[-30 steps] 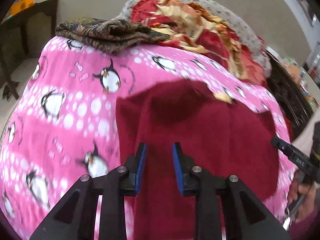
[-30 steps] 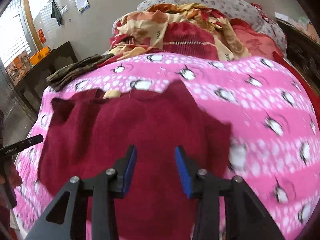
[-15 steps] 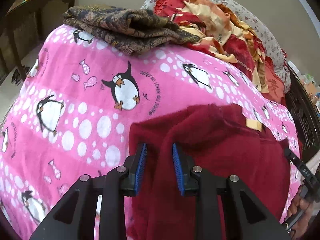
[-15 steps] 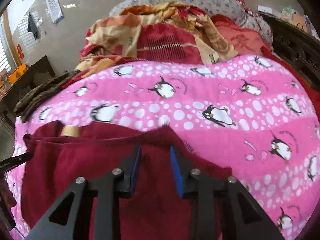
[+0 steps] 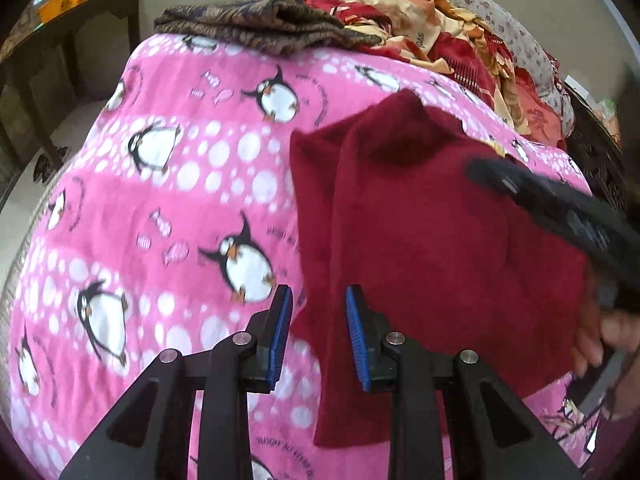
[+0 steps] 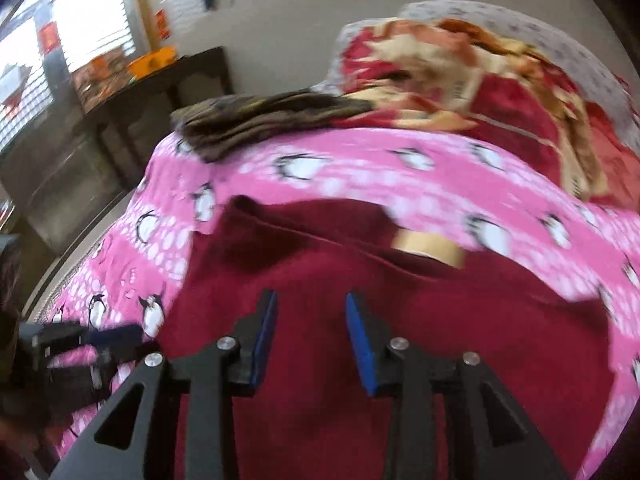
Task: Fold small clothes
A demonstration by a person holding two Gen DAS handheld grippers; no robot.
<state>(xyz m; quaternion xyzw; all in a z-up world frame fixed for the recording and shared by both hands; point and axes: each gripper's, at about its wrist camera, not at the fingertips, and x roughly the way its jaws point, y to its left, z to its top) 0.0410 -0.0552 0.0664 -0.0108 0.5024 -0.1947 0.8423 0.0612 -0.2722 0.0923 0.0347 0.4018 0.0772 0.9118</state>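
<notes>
Here's the dark red garment (image 5: 420, 220), lying spread on the pink penguin blanket (image 5: 180, 200) that covers the bed. In the left wrist view its near left edge runs straight down toward the camera, with a long crease just inside that edge. A tan label (image 6: 430, 246) shows at its far edge, by the neckline, and the right wrist view catches that clearly enough despite the blur.

The left gripper (image 5: 318, 300) tilts down over that left edge. Its blue-padded fingers (image 5: 280, 328) stand a little apart and the hem of the garment shows in the gap between them. Whether the pads are actually pressing on the cloth, I cannot tell.

Over to the right gripper (image 6: 310, 300). It hangs above the middle of the garment, fingers spread, and they have just been opening. Nothing sits between them; the red cloth lies underneath. From the left wrist view this gripper shows as a dark blurred bar across the garment's right side, with the person's right hand (image 5: 600, 340) wrapped around its handle at the frame's edge.

At the far end of the blanket lies a folded brown patterned cloth (image 5: 260, 24), well apart from the garment. Beside it, a rumpled red-and-cream quilt (image 5: 420, 12) is heaped against a pale flowered pillow (image 5: 500, 12).
</notes>
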